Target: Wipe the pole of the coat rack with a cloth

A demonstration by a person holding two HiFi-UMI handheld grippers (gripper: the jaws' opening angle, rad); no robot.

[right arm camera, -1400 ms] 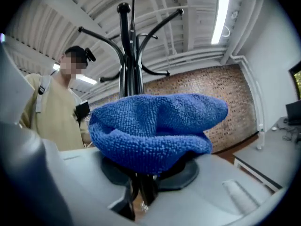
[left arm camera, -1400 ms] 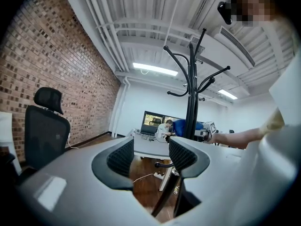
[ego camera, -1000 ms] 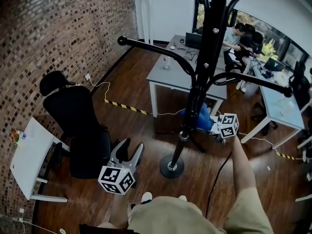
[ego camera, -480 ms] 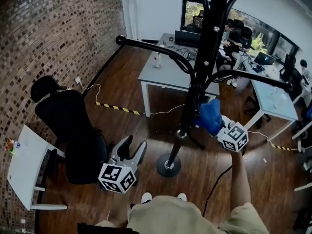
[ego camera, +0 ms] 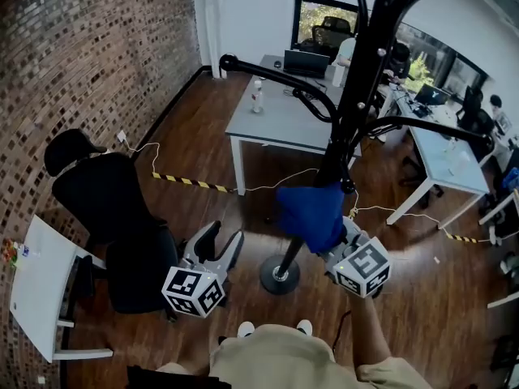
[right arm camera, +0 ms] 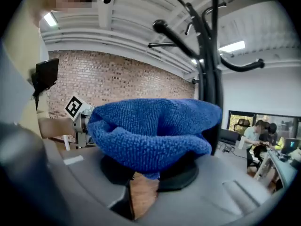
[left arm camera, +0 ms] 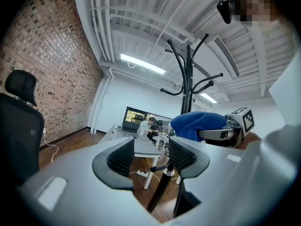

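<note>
At lower left, left gripper [ego camera: 220,235] hangs idle, jaws wide, empty. Centre: pole [ego camera: 358,79] upright. Right gripper [ego camera: 344,246] clamps cloth [ego camera: 310,213] bunched at pole's lower part. Wiping looks in hand; the next stroke needs firm contact along the pole.

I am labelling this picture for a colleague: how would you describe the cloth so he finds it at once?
Find the tall black coat rack in the middle of the room. Partway down its pole, above the round base, the right gripper is shut on the cloth. It is the only bright blue, fuzzy thing there.
</note>
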